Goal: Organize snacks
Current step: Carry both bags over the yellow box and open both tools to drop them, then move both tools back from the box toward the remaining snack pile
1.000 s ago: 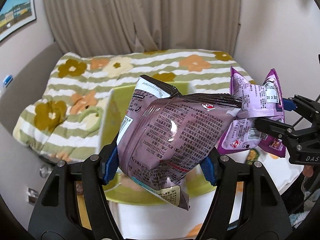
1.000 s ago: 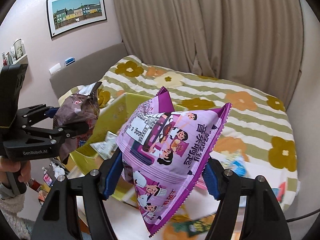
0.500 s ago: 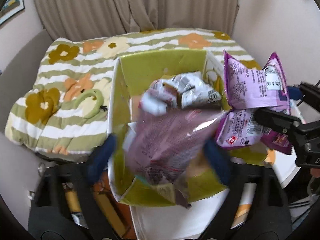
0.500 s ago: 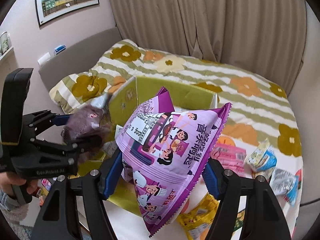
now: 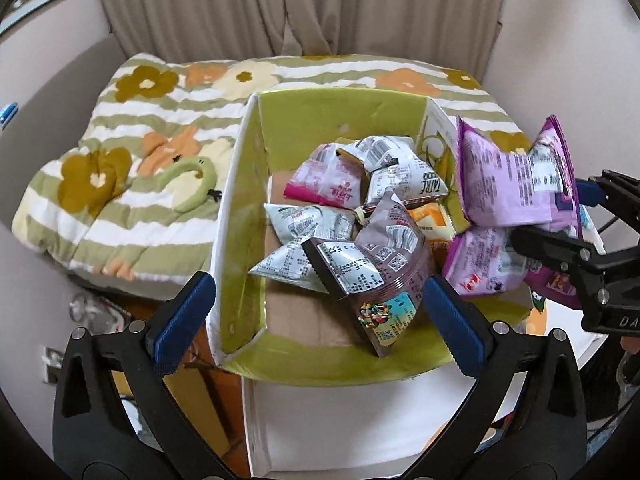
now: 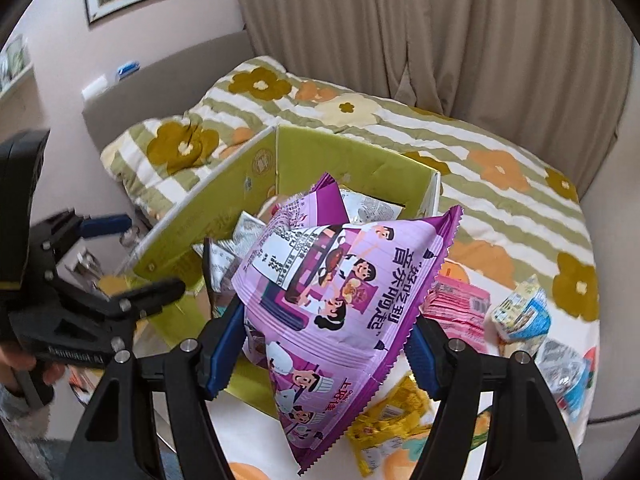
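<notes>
Snacks pile up in the green box (image 5: 340, 80) because it serves as their bin. Left gripper (image 5: 316, 312) fingers have just spread wide, nothing between them, the brown bag (image 5: 380, 276) dropped inside. Right gripper (image 6: 324, 352) pinches the purple bag (image 6: 340, 292) above the box rim, likely next in.

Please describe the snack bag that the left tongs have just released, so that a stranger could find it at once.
Look inside the green cardboard box that stands in front of the flowered bed. Near its front wall, between the wide-open left tongs, a brownish-purple bag lies on the other packets. Its neighbours are white or pink; only this one is dark mauve, with a black-edged white label and colourful candies printed at its lower corner.
</notes>
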`<state>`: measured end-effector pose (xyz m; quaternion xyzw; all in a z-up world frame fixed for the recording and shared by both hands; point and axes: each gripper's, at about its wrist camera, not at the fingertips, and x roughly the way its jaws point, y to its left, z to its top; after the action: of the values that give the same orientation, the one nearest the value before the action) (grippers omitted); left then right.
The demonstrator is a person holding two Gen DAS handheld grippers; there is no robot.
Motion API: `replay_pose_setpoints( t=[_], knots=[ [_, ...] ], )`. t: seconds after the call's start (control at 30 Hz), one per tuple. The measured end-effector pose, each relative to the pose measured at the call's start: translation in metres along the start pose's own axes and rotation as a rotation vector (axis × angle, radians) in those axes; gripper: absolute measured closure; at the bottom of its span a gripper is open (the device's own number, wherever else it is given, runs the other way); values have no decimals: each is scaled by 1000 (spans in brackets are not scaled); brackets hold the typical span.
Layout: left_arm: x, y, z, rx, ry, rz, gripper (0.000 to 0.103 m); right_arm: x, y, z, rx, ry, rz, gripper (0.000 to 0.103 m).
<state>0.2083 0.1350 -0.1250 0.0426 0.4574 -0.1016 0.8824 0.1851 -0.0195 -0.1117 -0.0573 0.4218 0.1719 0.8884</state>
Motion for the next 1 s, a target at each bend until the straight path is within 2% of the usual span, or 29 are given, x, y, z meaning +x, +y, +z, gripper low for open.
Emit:
replay_pose_setpoints(
  t=[0.2,0.33,0.4,0.5,0.6,0.73,1.0],
  knots=[
    [1,3,-3,-27,5,12,0,17,1,-5,-32,49,42,36],
    [-3,6,-3,-43,-3,23,0,28,0,-3,23,40,144,33],
    [-5,8,-2,-49,-8,28,0,34,2,-3,36,41,140,24],
    [-9,11,-3,-56,-13,32,0,26,1,-5,47,-26,112,1],
    [-12,10,-4,-51,-17,34,0,14,1,-7,47,-78,119,0],
    [-20,10,-6,-48,-31,27,0,4,2,-6,41,-103,79,0],
    [-40,10,-6,-33,-50,11,0,-24,-2,-10,77,-136,78,0]
  ],
)
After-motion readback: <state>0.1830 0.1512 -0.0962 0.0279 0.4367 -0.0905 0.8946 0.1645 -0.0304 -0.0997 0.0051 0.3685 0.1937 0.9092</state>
